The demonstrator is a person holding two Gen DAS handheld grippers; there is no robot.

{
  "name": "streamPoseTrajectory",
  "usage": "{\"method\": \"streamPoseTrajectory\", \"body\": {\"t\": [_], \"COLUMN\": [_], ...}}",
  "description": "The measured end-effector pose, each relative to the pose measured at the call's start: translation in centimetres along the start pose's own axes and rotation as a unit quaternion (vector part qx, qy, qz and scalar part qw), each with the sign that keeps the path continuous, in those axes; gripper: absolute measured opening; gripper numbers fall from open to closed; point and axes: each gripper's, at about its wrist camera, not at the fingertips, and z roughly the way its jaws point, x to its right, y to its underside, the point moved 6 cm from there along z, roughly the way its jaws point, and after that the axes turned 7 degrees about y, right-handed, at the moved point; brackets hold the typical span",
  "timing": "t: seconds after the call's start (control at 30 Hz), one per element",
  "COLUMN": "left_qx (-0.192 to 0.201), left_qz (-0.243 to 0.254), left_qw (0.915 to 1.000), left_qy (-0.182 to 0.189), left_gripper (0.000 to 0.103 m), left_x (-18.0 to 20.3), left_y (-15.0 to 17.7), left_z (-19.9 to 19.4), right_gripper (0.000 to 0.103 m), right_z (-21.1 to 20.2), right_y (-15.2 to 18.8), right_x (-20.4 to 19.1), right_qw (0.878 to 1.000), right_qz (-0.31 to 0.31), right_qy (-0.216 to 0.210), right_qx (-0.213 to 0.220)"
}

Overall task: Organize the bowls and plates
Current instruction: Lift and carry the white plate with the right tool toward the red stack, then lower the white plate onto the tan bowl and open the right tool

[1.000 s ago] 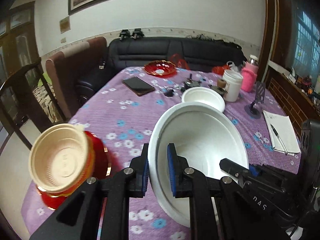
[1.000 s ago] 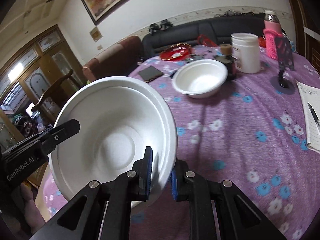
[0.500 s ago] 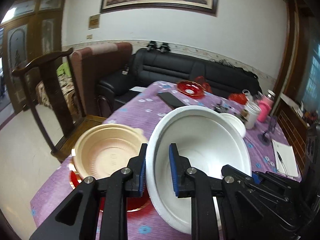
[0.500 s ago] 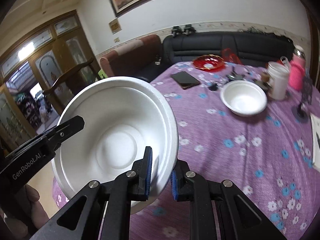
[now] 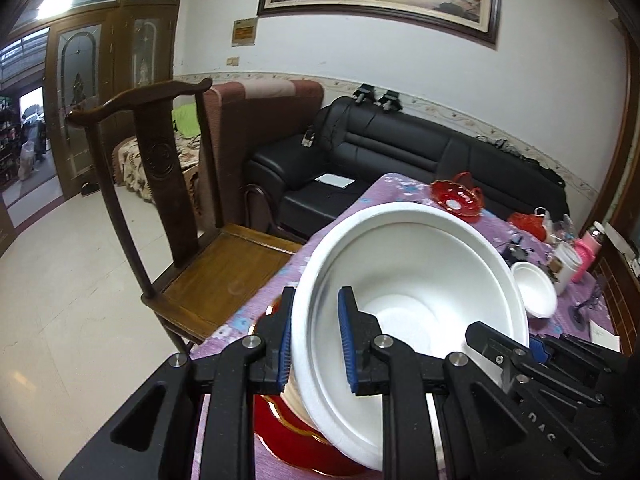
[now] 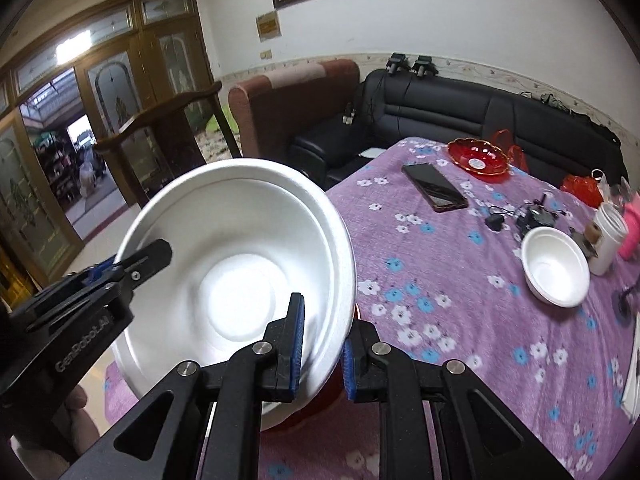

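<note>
A large white foam bowl (image 5: 416, 276) is held by both grippers at the table's near left corner. My left gripper (image 5: 316, 340) is shut on its left rim. My right gripper (image 6: 322, 344) is shut on its right rim; the bowl (image 6: 236, 272) tilts toward this camera. The bowl sits over a beige bowl, mostly hidden, on a red plate (image 5: 296, 444) with a gold rim. A smaller white foam bowl (image 6: 556, 266) stands on the purple flowered tablecloth (image 6: 440, 288) at the right.
A red glass dish (image 6: 476, 158), a black phone (image 6: 434, 188), a white jar (image 6: 608, 236), a pink bottle and cables lie on the far side. A wooden chair (image 5: 168, 184) stands left of the table, a black sofa (image 5: 400, 156) behind.
Both grippers carried the large white bowl left over the beige bowl and red plate, which it now covers. The views swung left toward the chair.
</note>
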Motion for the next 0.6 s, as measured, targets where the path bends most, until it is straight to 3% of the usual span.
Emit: {"method": "streamPoseTrajectory", "body": {"t": [0.33, 0.6], "left_qx": [-0.035, -0.036], "left_qz": [-0.013, -0.008], "left_qw": [0.9991, 0.9989], "left_qy": [-0.018, -0.028], "left_gripper": [0.019, 0.022], "left_x": [-3.1, -3.4], "left_y": [1.4, 1.2], "left_z": [3.1, 3.5], "right_gripper": [0.019, 0.02], "right_z": [3.7, 4.9], "right_y": [0.8, 1.3], "right_x": [-2.2, -2.5], "right_qw": [0.999, 0.998], "right_qz": [-0.023, -0.035], "right_qy": [0.016, 0.037], "right_qx": [-0.028, -0.032]}}
